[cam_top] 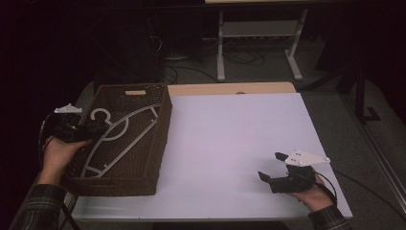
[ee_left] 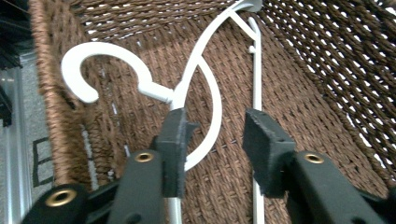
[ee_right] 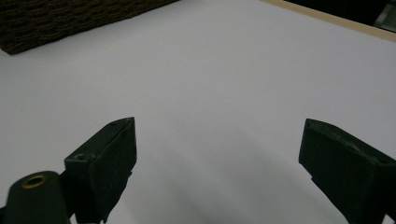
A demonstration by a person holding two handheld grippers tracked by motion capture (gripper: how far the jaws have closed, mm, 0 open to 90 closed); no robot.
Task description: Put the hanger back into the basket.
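Left gripper [ee_left: 212, 135], jaws partly apart, straddles white plastic hanger [ee_left: 198, 79] inside brown woven wicker basket [cam_top: 160, 143]; right gripper [cam_top: 273, 167] wide

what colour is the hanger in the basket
White; the hanger shows best in the left gripper view, lying in the brown woven basket.

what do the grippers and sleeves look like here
Both are black handheld tools. The left gripper has two flat black jaw pads and brass-coloured rivets on its arms. The right gripper carries a pale grey three-cornered plate with small dark dots on top, and a black cable trails behind it. Both sleeves are dark plaid.
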